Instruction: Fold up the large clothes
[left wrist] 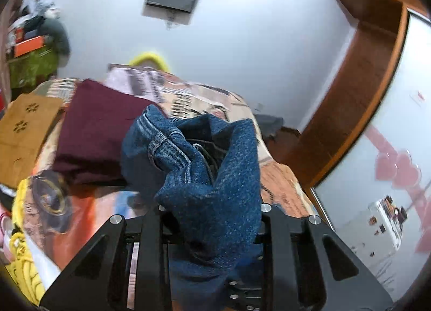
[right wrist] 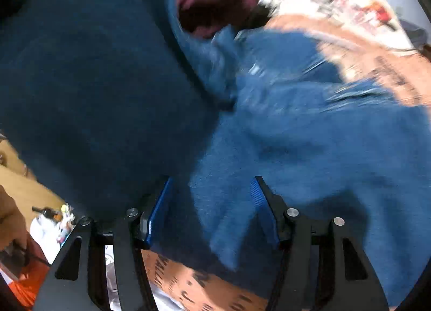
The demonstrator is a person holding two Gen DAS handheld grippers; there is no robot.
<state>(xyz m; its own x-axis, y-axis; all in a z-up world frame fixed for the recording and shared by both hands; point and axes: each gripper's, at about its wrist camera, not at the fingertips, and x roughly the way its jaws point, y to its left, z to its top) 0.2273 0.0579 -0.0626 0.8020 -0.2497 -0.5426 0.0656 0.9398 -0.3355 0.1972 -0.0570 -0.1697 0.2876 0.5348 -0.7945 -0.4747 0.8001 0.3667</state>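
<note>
A pair of blue jeans (left wrist: 210,171) is bunched up in front of my left gripper (left wrist: 212,211), which is shut on the denim and holds it above the bed; the cloth hides the fingertips. In the right wrist view the jeans (right wrist: 269,122) fill most of the frame, blurred. My right gripper (right wrist: 212,189) is open, its blue pads (right wrist: 258,198) apart with denim lying between them, not pinched.
A folded maroon garment (left wrist: 99,133) lies on the patterned bedspread (left wrist: 282,184); it also shows in the right wrist view (right wrist: 212,6). A mustard cloth (left wrist: 24,128) lies left. A wooden wardrobe (left wrist: 358,90) stands right, a white wall behind.
</note>
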